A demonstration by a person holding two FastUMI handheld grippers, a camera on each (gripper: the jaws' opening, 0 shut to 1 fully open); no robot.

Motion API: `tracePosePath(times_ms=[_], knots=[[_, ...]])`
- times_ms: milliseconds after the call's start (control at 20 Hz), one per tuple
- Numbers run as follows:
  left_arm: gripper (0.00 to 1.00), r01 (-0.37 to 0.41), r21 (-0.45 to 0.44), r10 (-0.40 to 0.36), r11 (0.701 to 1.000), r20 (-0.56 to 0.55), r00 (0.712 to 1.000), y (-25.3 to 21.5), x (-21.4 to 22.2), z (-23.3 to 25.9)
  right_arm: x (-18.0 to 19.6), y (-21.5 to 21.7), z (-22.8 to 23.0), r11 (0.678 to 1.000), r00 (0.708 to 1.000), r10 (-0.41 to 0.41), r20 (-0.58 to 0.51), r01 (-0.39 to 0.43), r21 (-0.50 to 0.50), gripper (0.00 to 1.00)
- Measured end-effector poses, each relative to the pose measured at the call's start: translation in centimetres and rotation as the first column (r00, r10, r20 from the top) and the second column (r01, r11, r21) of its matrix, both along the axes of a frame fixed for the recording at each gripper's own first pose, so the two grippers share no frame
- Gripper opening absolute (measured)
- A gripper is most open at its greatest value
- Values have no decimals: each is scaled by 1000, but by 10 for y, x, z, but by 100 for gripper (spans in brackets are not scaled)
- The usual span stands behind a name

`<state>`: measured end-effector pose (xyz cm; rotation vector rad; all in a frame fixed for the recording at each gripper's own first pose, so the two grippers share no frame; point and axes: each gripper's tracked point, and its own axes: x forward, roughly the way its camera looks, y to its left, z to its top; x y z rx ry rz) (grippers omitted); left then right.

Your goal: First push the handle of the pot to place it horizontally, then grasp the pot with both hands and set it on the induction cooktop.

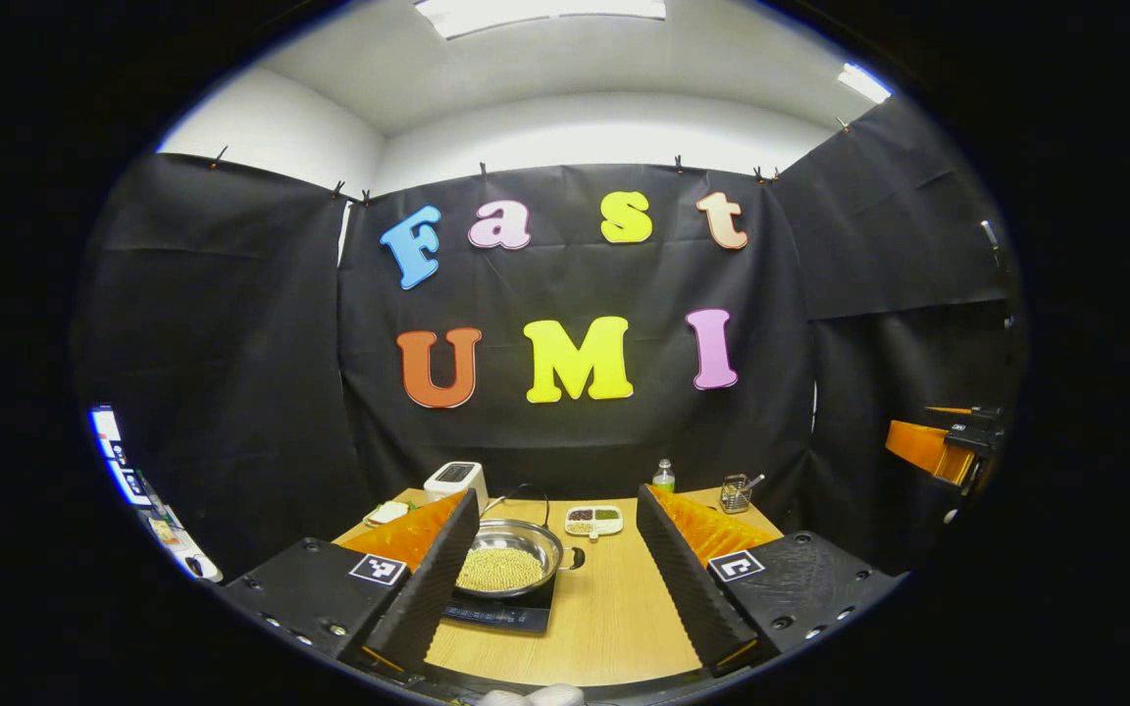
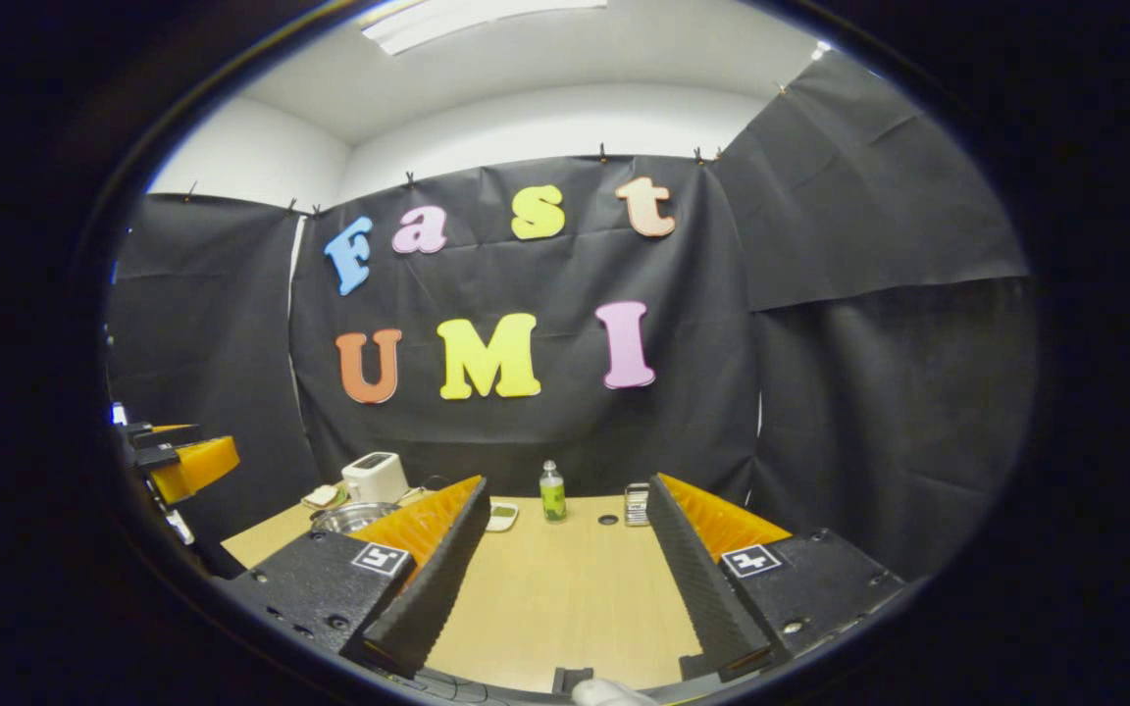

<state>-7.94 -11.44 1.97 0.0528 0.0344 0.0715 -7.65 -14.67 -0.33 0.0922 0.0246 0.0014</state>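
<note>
Looking along the left gripper (image 1: 557, 569) in the left gripper view, its two fingers stand wide apart with nothing between them. Beyond the pot (image 1: 511, 557), at the far edge of the table (image 1: 614, 618), stand a white toaster (image 1: 457, 481), a small divided dish (image 1: 593, 521), a green bottle (image 1: 663, 477) and a wire cup of utensils (image 1: 736, 494). The pot, full of pale beans, sits on the dark cooktop (image 1: 506, 613), just ahead of the left finger, which covers the pot's near left rim. A short handle (image 1: 575, 560) sticks out sideways from the pot's right side. The other gripper (image 1: 943, 446) shows well to the right of the pot, off the table. Black cloth walls the booth behind the wooden table, with a white ceiling above.

In the right gripper view, the right gripper (image 2: 553, 579) is likewise spread open and empty over bare wood. The pot (image 2: 354, 517) lies far to its left, part hidden by the left finger, with the toaster (image 2: 375, 477) just behind it. The bottle (image 2: 552, 493), a small dark disc (image 2: 608, 520) and the wire cup (image 2: 637, 504) stand right of the pot along the far edge.
</note>
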Motion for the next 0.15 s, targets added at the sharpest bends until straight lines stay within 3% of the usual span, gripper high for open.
tracePosePath(times_ms=[150], knots=[[96,5,2,-5,1000,-1,1000,-4,-1,-1,3,0,-1,1000,1000,-2,2,2,1,100]])
